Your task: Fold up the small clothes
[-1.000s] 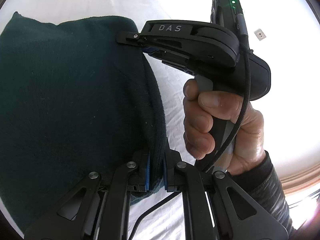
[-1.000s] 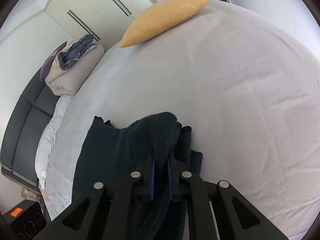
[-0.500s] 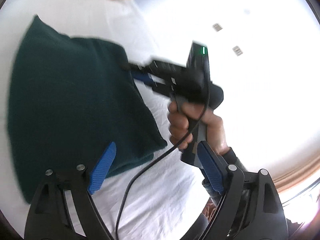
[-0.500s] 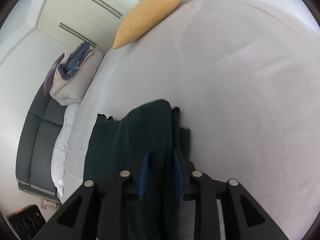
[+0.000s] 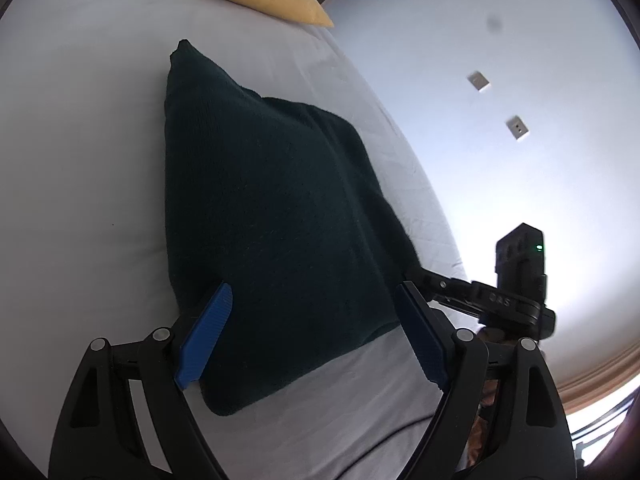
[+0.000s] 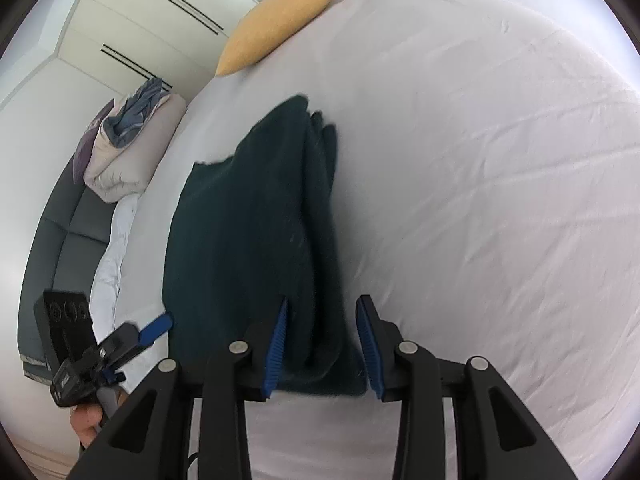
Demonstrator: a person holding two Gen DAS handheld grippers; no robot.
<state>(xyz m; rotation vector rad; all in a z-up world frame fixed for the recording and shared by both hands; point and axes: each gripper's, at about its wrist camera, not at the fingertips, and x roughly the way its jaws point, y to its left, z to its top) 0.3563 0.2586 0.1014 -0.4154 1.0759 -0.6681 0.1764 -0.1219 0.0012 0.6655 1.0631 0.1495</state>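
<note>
Dark green garment [image 5: 272,216] lies folded flat on the white bed [image 5: 80,160], one long edge stacked in layers [image 6: 320,200] on the right side in the right wrist view.

Left gripper [image 5: 310,336]: jaws spread wide, blue pads either side of the garment's near end, not pressing it, nothing held.

Right gripper [image 6: 322,344]: jaws opening, stacked edge of the garment between the pads, gap visible at the right pad [image 6: 368,344], so no pinch.

Writing: raised letters on the right gripper's body in the left wrist view, partly hidden, not fully readable. Green LED [image 5: 539,247] lit on its top unit.

Yellow cushion [image 6: 276,24] at the far end of the bed. Two wall plates [image 5: 478,81], no legible text.
</note>
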